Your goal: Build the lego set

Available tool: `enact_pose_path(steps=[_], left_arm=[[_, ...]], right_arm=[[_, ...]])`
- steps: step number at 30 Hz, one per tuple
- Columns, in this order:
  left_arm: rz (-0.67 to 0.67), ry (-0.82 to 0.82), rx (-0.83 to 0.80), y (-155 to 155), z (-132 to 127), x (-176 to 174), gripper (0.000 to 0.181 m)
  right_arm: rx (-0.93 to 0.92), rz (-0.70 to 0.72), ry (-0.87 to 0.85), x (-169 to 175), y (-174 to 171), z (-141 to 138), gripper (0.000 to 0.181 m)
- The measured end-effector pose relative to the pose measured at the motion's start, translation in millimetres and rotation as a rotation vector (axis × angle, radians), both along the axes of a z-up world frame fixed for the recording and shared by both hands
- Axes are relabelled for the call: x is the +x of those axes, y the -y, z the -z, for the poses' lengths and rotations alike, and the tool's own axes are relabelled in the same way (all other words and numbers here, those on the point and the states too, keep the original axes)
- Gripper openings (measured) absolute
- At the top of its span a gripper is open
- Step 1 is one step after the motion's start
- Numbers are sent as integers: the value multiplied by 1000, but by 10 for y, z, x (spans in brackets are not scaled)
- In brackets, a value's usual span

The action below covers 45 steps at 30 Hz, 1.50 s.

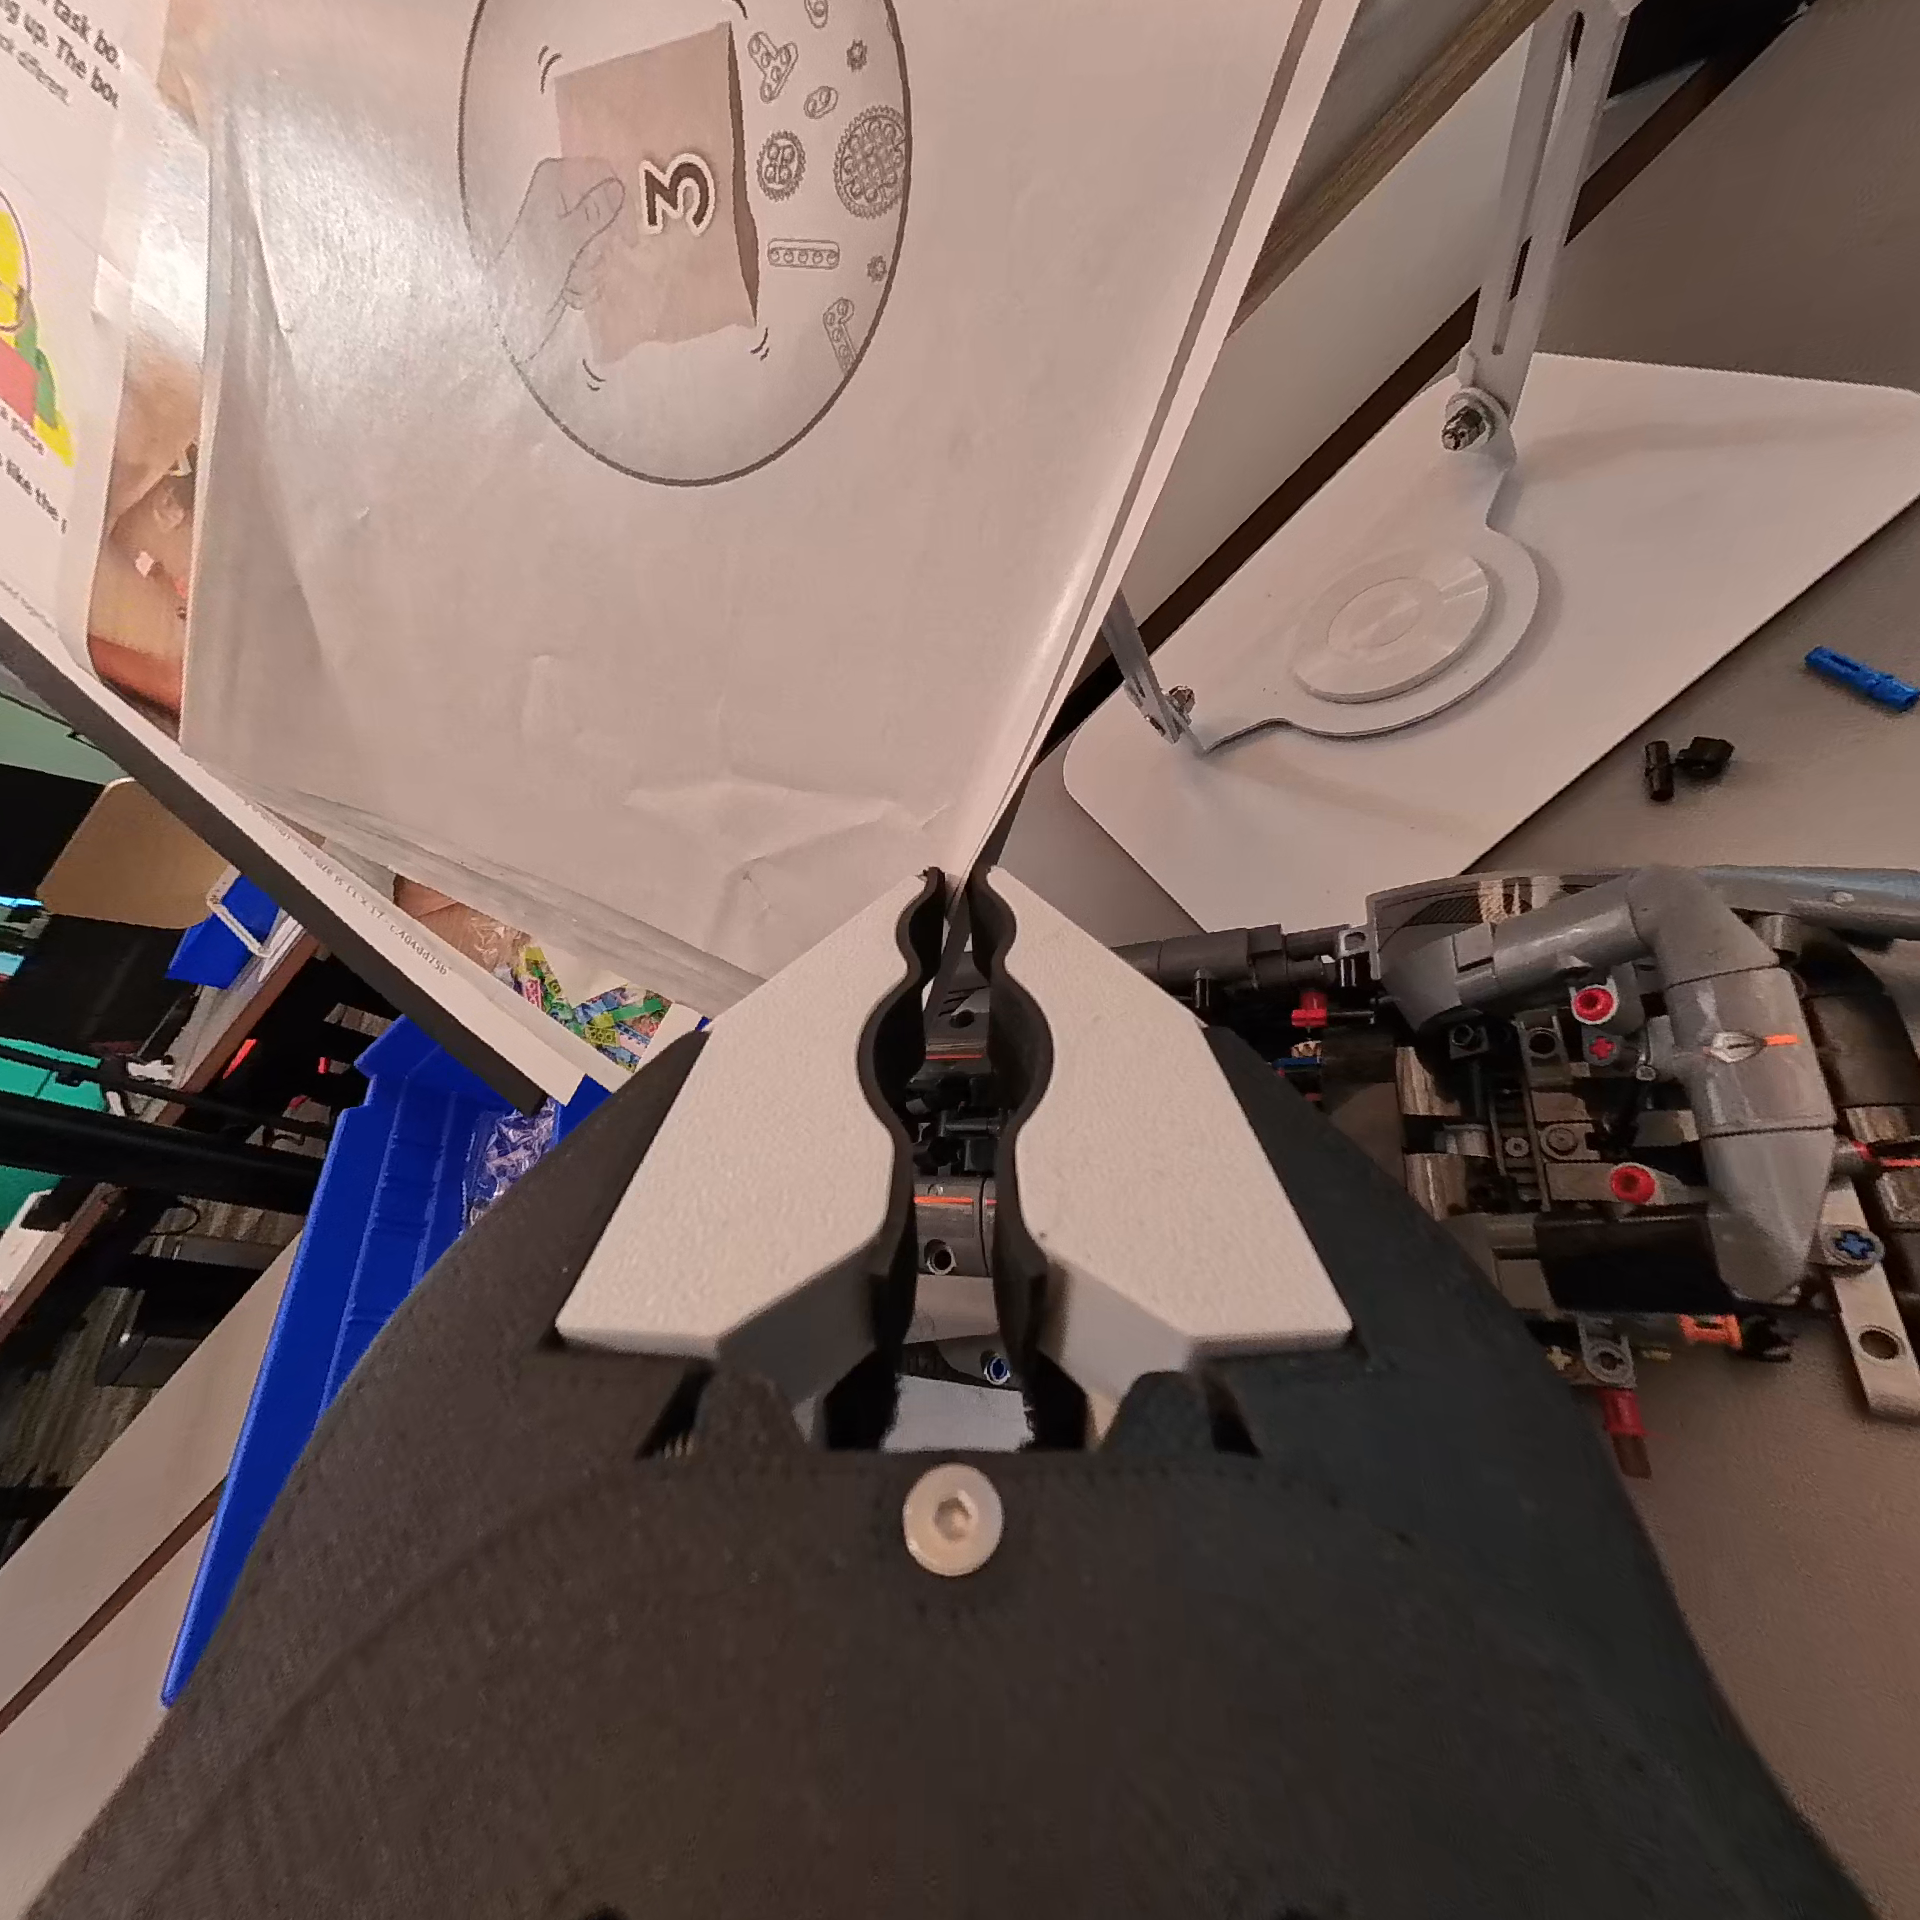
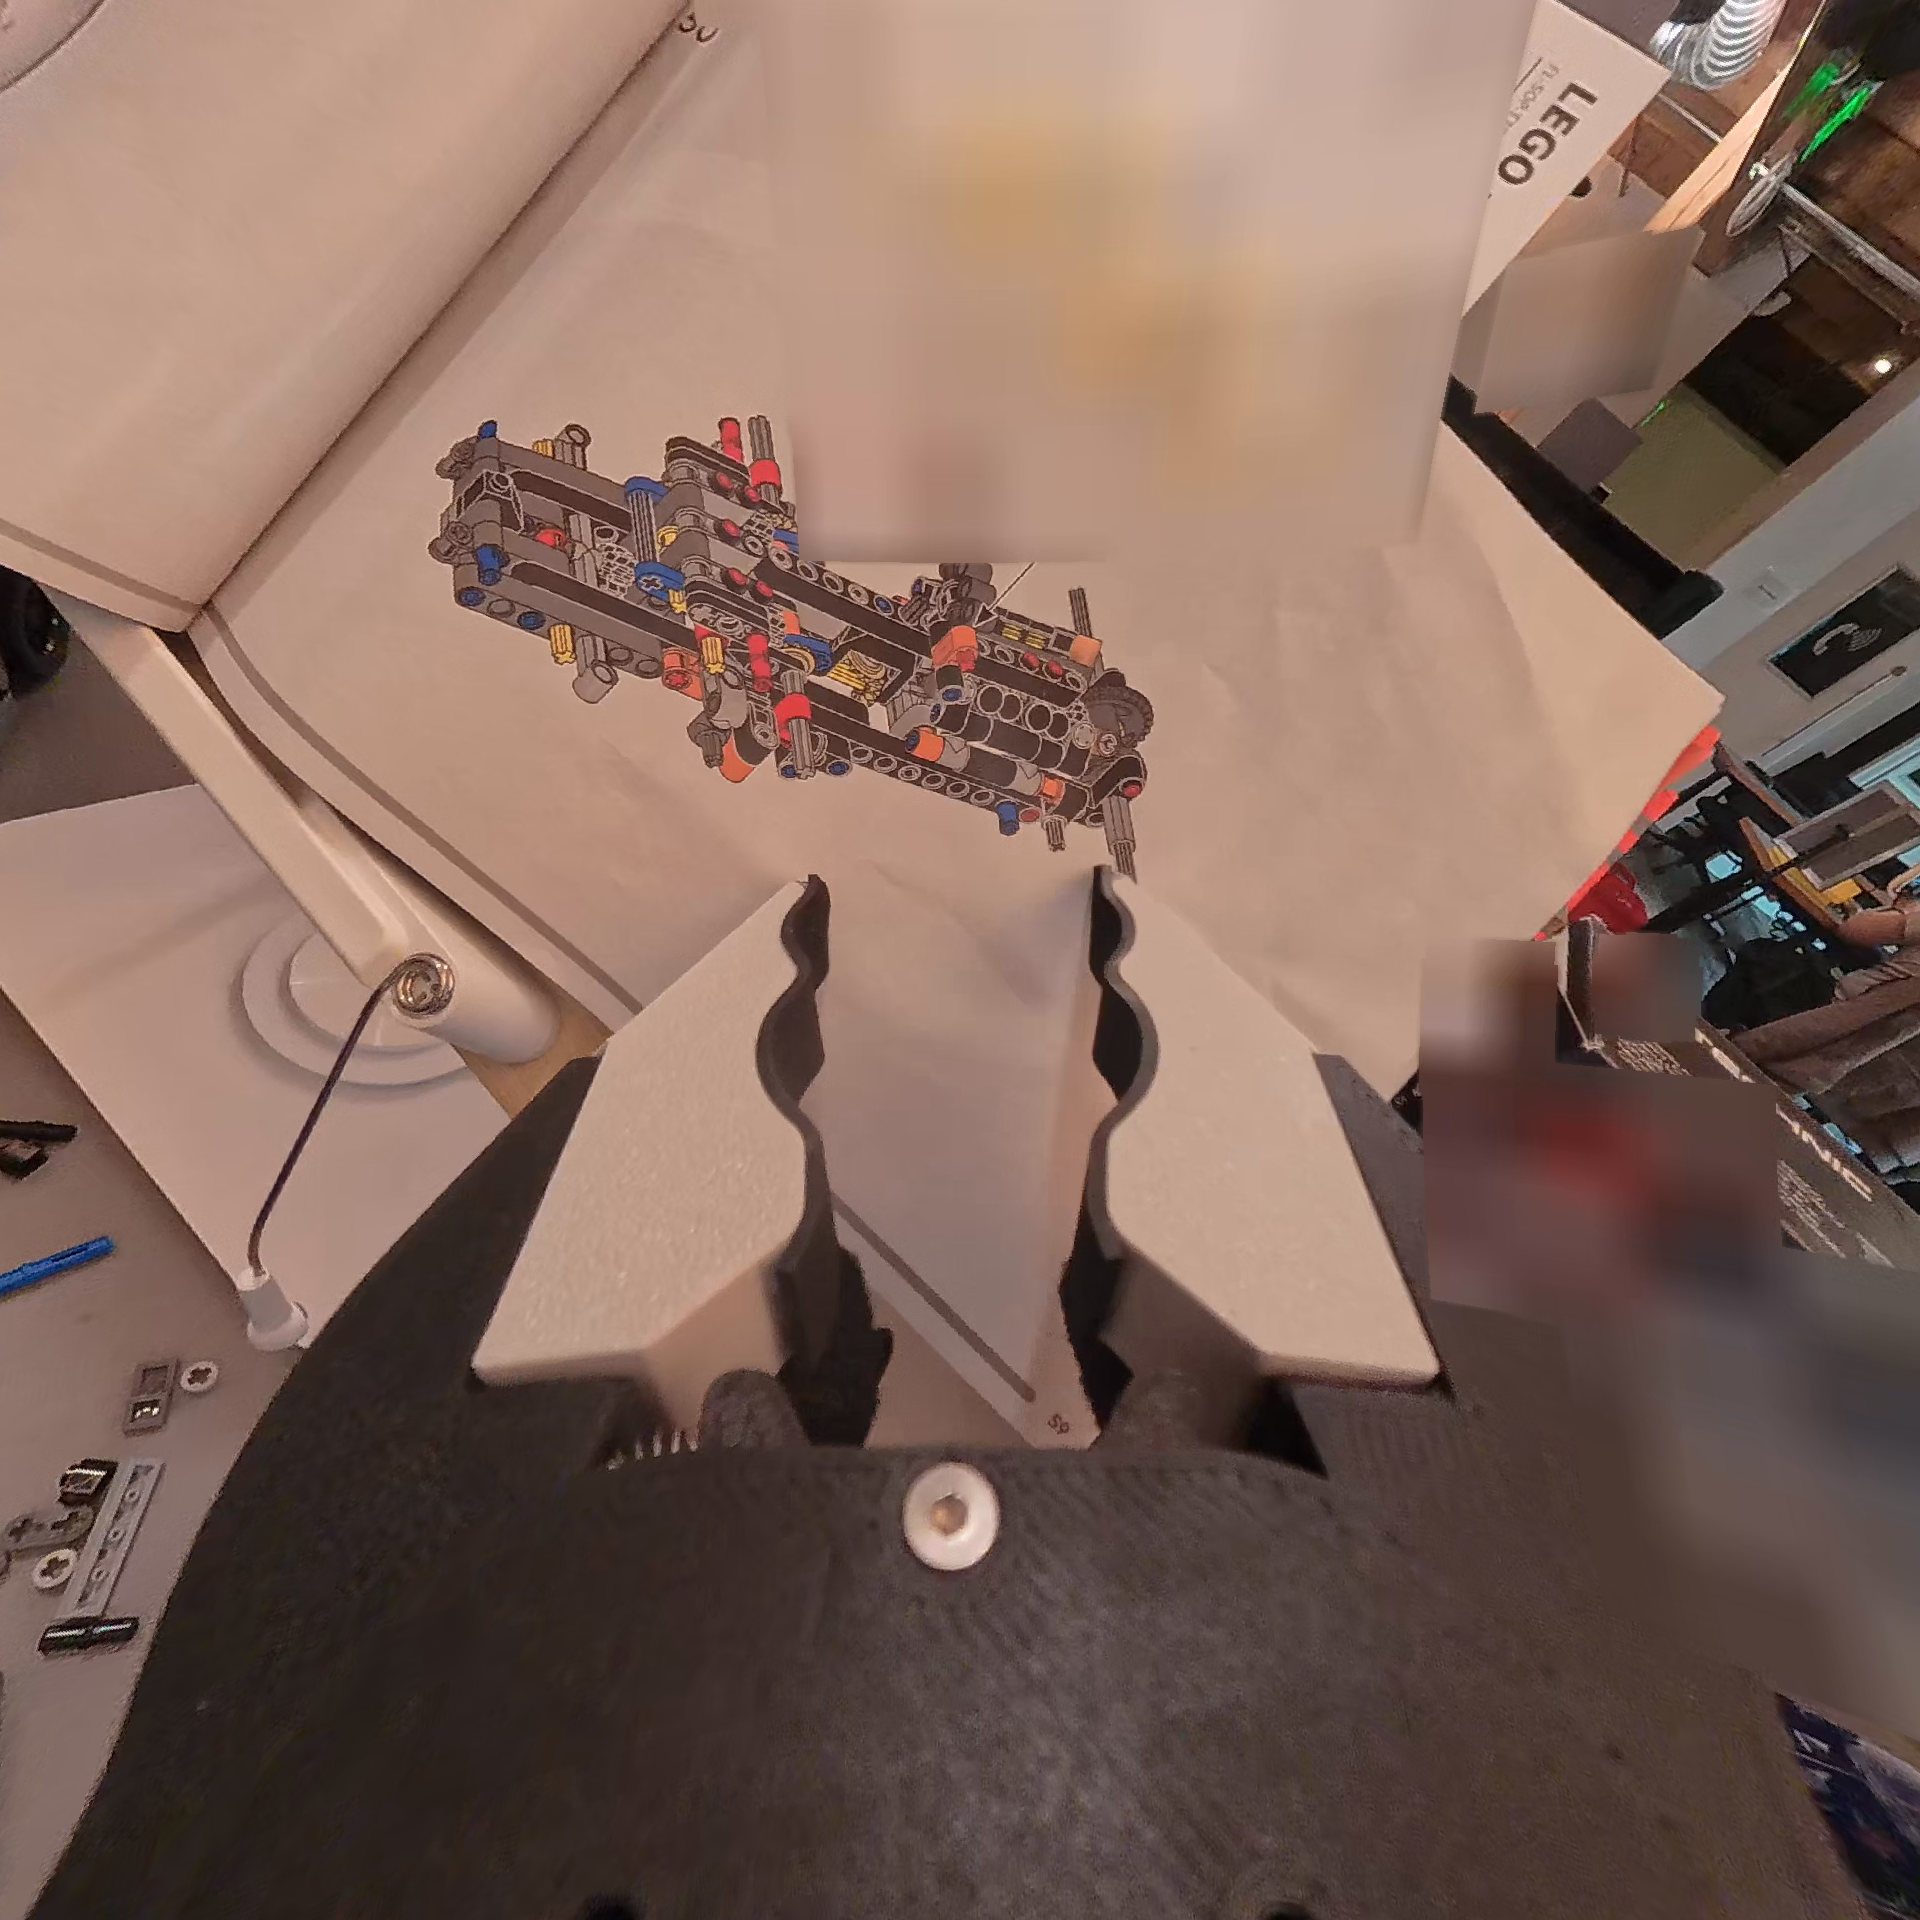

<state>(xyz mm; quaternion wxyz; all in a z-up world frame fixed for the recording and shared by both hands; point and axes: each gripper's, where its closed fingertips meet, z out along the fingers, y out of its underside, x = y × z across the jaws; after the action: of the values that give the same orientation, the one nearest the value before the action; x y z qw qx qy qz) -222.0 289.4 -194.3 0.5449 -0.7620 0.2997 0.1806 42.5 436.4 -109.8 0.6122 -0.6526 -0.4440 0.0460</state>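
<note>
Two grippers on my feeds: left gripper (image 1: 958,883) pinching page (image 1: 665,582) corner at fingertips, right gripper (image 2: 954,883) jaws apart, page corner lying between them unpinched. Booklet (image 2: 727,748) propped on white stand (image 1: 1621,582). Half-built grey lego model (image 1: 1621,1081) on table beyond left gripper, loose pieces (image 2: 99,1496) beside stand

My table (image 1: 1714,1662) is a plain beige-grey top. Off to the right of my left gripper, the white base plate of the book stand (image 1: 1662,499) sits flat on it. Just right of that gripper's fingers lies the grey, partly built lego model (image 1: 1621,1091). Beyond the model, near the stand's plate, lie a blue pin (image 1: 1865,677) and a small black connector (image 1: 1688,764). Left of my right gripper, loose grey lego pieces (image 2: 114,1496) are scattered on the top, with another blue piece (image 2: 52,1265) beyond them.
</note>
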Motion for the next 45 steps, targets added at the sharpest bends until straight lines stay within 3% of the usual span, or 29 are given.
enact_pose_path(steps=[9, 13, 15, 21, 25, 30, 33, 39, 45], left_arm=[[2, -2, 0, 3, -3, 7, 2], [3, -3, -1, 1, 1, 11, 2], [3, -1, -2, 0, 0, 10, 2], [4, -1, -1, 0, -1, 9, 2], [3, -1, 0, 2, -7, 8, 2], [2, -2, 1, 4, -11, 5, 2], [2, 0, 1, 4, -11, 5, 2], [1, 2, -7, 7, 1, -3, 5], [35, 14, -26, 31, -2, 62, 22]], right_arm=[[6, -25, 22, -58, 51, 22, 31], [54, 62, -37, 59, -58, -129, 97], [49, 127, -62, 178, -157, -141, 105], [-86, 52, -144, 149, -141, -39, 78], [-36, 63, -110, 165, -121, -79, 57], [15, 59, -41, 119, -74, -78, 44], [16, 50, -18, 100, -38, -78, 21], [54, -40, 5, -28, 139, -156, 5], [11, -219, -94, -294, 498, -370, 0]])
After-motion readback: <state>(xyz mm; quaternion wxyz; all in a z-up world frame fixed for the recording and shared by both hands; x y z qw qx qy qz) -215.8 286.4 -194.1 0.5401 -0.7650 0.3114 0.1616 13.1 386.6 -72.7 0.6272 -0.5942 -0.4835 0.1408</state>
